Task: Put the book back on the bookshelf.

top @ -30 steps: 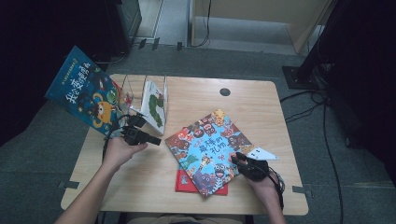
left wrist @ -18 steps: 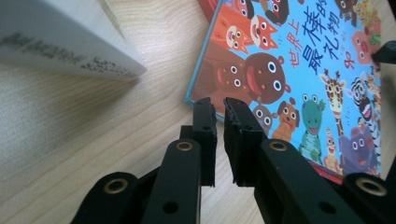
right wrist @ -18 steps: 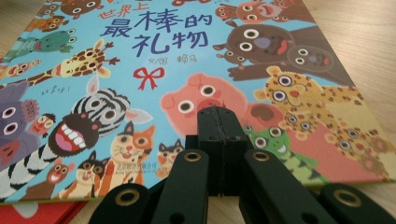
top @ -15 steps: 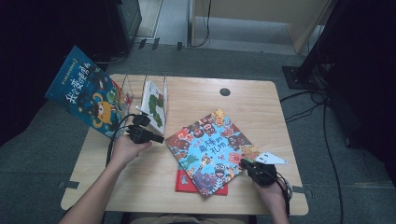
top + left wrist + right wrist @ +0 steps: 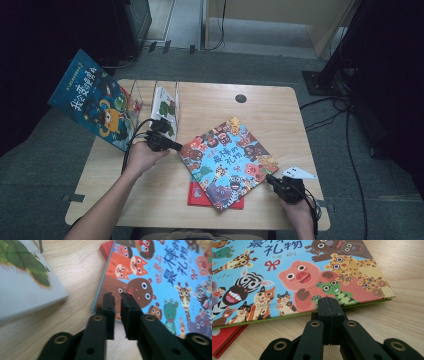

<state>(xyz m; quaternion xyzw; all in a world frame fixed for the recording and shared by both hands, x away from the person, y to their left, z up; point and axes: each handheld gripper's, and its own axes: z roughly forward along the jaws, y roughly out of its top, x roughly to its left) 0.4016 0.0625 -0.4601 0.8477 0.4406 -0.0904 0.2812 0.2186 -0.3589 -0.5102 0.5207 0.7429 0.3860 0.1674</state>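
A big picture book (image 5: 227, 161) with cartoon animals on a blue cover lies askew near the middle of the counter (image 5: 280, 115), toward the near edge, resting on top of a red book (image 5: 200, 196) whose corner sticks out beneath it on the near side.

The left hand-held gripper (image 5: 176, 146) sits at the picture book's left corner. In the left gripper view its jaws stand a narrow slit apart, having just eased open a little; their tips lie over the corner of the cover, but I cannot tell whether they touch it, and nothing is pinched between them. The person's left hand (image 5: 142, 156) holds it from the near-left side.

The right hand-held gripper (image 5: 272, 181) lies near the counter's near right corner, just beside the picture book's right edge. In the right gripper view its jaws are pressed flat together with nothing between them, the tips right at the green edge of the cover below the pink pig.

Toward the far left of the counter a wire book rack (image 5: 145, 92) holds a white book (image 5: 165, 111) with green leaves on it, standing on edge. Another blue book (image 5: 95, 104) leans out past the counter's left edge.
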